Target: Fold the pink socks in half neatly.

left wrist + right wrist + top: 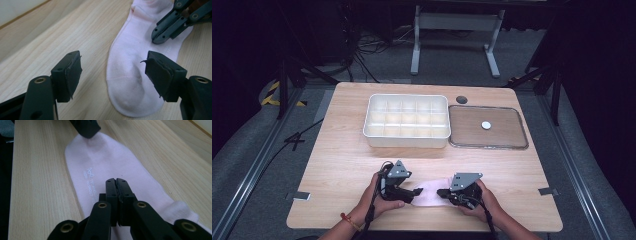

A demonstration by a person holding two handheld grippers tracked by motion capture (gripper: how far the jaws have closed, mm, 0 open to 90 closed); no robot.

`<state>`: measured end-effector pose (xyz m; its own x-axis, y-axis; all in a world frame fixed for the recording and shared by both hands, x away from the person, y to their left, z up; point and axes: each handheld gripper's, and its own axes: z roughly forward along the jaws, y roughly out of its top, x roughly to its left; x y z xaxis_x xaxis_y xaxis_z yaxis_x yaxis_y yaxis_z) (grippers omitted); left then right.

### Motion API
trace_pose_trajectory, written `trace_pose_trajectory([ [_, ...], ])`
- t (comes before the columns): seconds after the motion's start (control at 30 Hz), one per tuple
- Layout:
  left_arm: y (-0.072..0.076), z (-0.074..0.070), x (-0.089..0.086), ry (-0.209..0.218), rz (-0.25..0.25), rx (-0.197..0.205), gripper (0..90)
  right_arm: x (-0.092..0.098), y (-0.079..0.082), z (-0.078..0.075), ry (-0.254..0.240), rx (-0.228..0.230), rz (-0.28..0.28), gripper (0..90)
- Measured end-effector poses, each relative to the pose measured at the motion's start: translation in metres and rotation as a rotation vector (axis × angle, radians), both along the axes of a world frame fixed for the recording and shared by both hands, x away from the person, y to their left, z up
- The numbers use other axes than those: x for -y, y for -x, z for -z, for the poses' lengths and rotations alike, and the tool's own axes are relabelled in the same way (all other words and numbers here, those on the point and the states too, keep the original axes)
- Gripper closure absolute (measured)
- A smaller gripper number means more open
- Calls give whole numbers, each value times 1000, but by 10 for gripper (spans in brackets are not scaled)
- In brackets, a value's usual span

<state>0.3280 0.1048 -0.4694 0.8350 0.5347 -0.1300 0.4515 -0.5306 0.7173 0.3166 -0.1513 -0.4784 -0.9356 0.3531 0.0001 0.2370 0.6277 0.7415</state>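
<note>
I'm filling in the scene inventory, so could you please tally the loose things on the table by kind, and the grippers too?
Pink sock: 1
White divided box: 1
Flat clear-rimmed tray: 1
Small white round piece in the tray: 1
Grippers: 2, the left gripper and the right gripper
Total: 6

Both grippers black w/ brass-ringed holes, grey triangular top plates – red wristband (346, 218) on left.
</note>
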Motion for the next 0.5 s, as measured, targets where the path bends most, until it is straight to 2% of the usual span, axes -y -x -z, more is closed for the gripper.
trace_pose_trajectory([
  [0.07, -1, 4, 3, -20, -7, 4, 298, 0, 0, 0, 1, 2, -1, 891],
  [0.13, 0, 8, 6, -65, 8, 6, 292, 0, 0, 0, 1, 2, -1, 891],
  [0.2, 2, 9, 7, -94, 17, 34, 287, 0, 0, 0, 1, 2, -1, 891],
  [0.4, 4, 10, 8, -97, 15, 49, 289, 0, 1, 0, 3, 3, 2, 891],
  [0.5, 4, 8, 9, -106, 30, 46, 325, 0, 1, 0, 0, 1, 3, 891],
])
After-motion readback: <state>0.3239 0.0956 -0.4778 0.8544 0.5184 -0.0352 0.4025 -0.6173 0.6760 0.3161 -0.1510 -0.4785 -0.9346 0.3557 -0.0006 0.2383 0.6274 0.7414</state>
